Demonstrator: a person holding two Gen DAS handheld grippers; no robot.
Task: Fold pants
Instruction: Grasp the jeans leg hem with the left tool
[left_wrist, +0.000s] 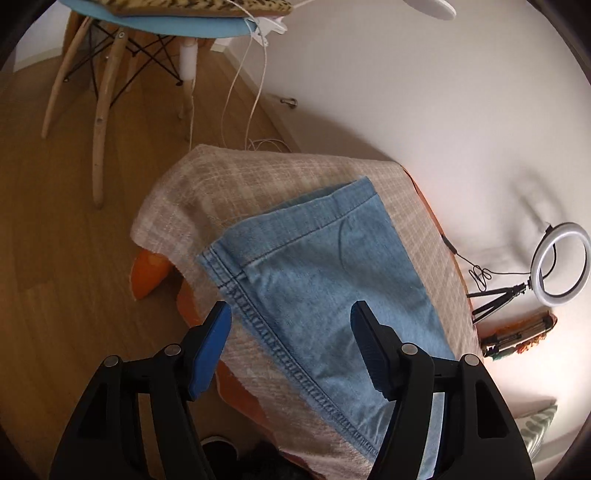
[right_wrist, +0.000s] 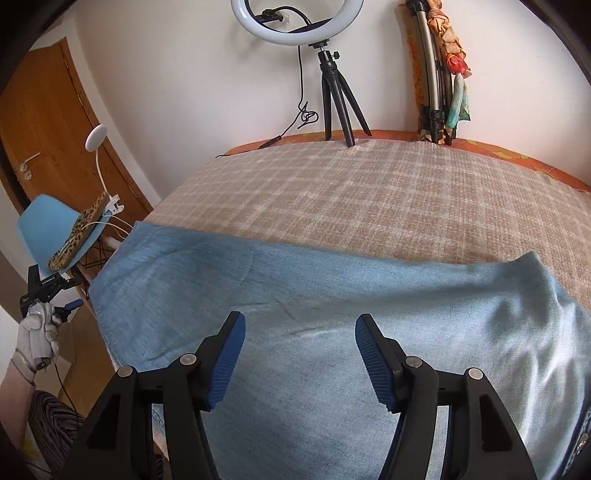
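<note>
Pants (right_wrist: 332, 295) lie across the plaid-covered counter (right_wrist: 369, 192), already doubled leg on leg into a long band; hem end (left_wrist: 325, 206) near the counter's corner. Left hand-held gripper (left_wrist: 291, 325) and right hand-held gripper (right_wrist: 300, 334) both hover with jaws apart, gripping nothing. Judged: lengthwise fold done, crosswise folds remain.
</note>
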